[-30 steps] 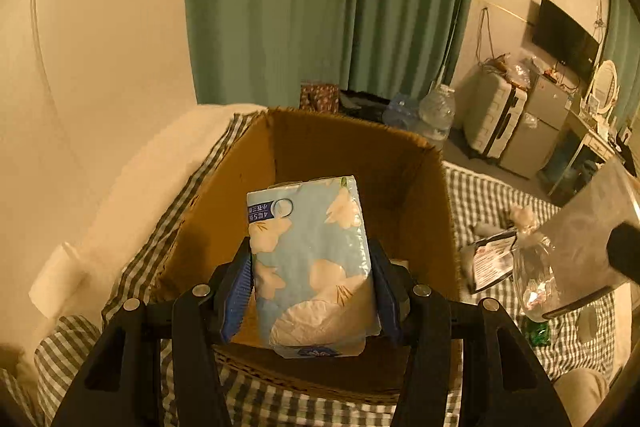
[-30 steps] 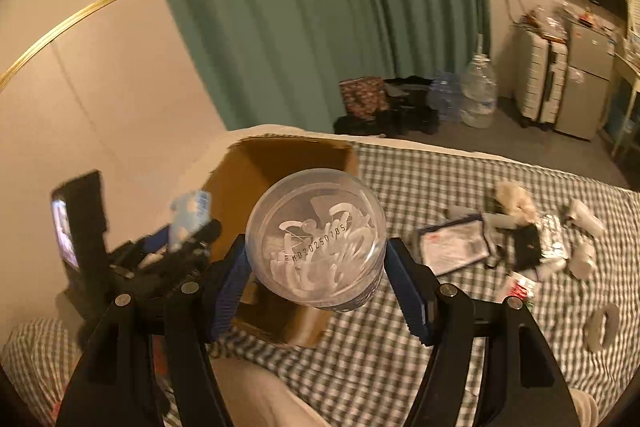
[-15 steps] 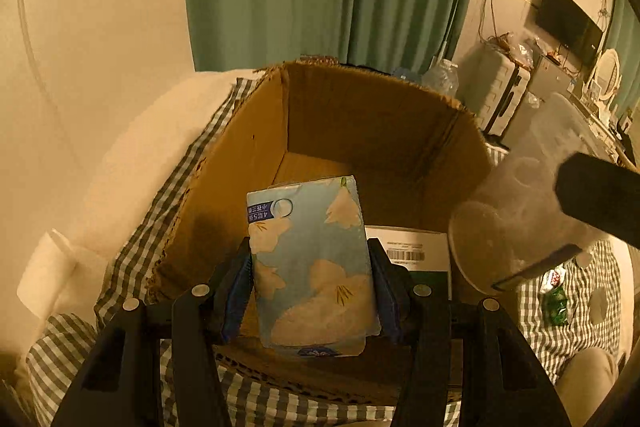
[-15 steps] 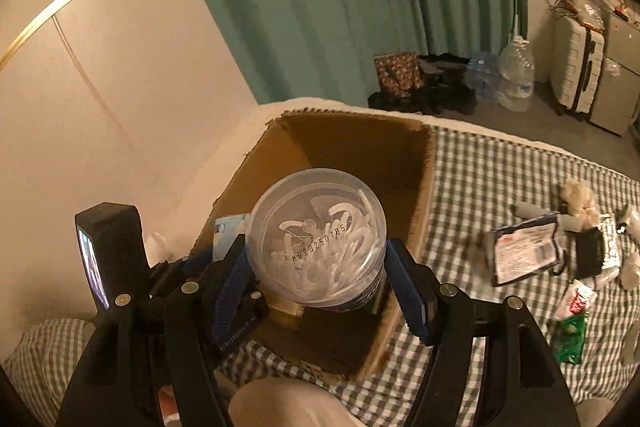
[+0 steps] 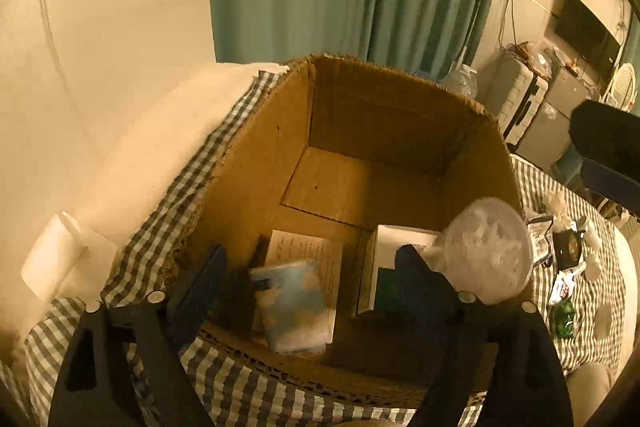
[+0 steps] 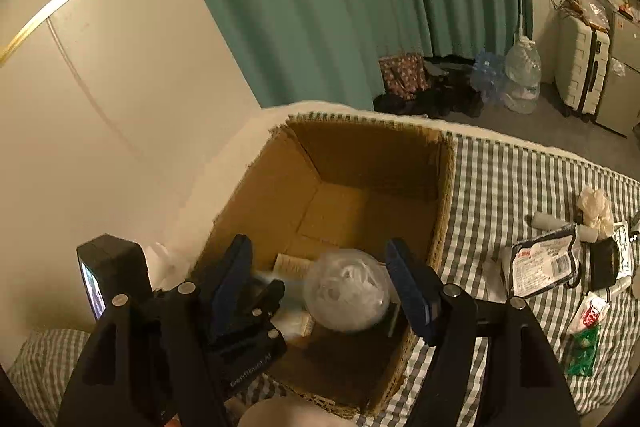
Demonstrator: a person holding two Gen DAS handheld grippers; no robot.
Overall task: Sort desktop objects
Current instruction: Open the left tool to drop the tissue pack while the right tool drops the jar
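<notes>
An open cardboard box (image 5: pixel 256 155) stands on the checked bedcover and also shows in the right wrist view (image 6: pixel 256 195). My left gripper (image 5: pixel 312 275) is open over its near edge. The blue flowered tissue pack (image 5: pixel 292 303) is blurred below the jaws, inside the box. My right gripper (image 6: pixel 320 275) is open above the box. The clear round jar (image 6: pixel 346 295) is free between its fingers, down in the box; it also shows in the left wrist view (image 5: pixel 488 251). A white box (image 5: pixel 396 259) and a paper sheet (image 5: pixel 308 251) lie on the box floor.
Several small items lie on the checked cover to the right: a labelled pouch (image 6: pixel 544 267), a black item (image 6: pixel 604 263), a green packet (image 6: pixel 584 347). A white pillow (image 5: pixel 132 163) lies left of the box. A suitcase (image 6: pixel 580 71) and water bottles (image 6: pixel 520 75) stand on the floor.
Both grippers opened over the box. The tissue pack left the left jaws and dropped in. The jar left the right jaws and dropped in. Both grippers moved closer over the box.
</notes>
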